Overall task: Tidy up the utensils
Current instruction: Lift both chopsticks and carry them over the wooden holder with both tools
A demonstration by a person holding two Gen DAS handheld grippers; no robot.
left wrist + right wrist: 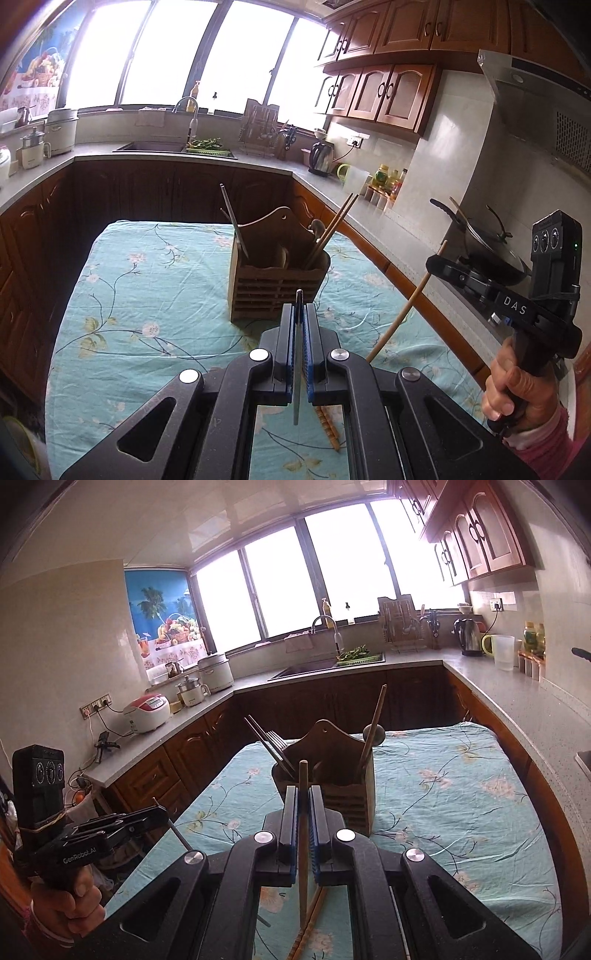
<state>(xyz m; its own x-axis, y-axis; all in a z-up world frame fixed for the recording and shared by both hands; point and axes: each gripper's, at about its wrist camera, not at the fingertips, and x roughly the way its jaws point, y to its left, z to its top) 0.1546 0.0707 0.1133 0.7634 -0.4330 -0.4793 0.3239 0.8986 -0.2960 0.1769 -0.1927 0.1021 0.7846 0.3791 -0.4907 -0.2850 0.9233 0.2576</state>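
Left gripper [300,317] is clamped on a thin metal utensil [297,354], blade-flat between the pads, long axis running straight along the fingers, tip poking just past them. Can't tell if it's a knife or a handle.

Right gripper [303,805] is clamped on a wooden chopstick [303,834], also in line with the fingers, top end sticking out ahead. From the left wrist view that stick hangs steeply tilted under the right gripper.

More chopsticks [308,934] lie flat on the floral cloth [147,295] covering the desk, right below both grippers.

Wooden utensil holder [277,280] stands dead ahead of both grippers, near, not touching. It already has metal utensils on its left side, chopsticks [334,225] and a spoon on its right.

My read: the left gripper sits roughly centred on the holder, the right is slightly left of the chopstick side. Both items need tipping vertical before going in; the right must shift toward the right compartment.
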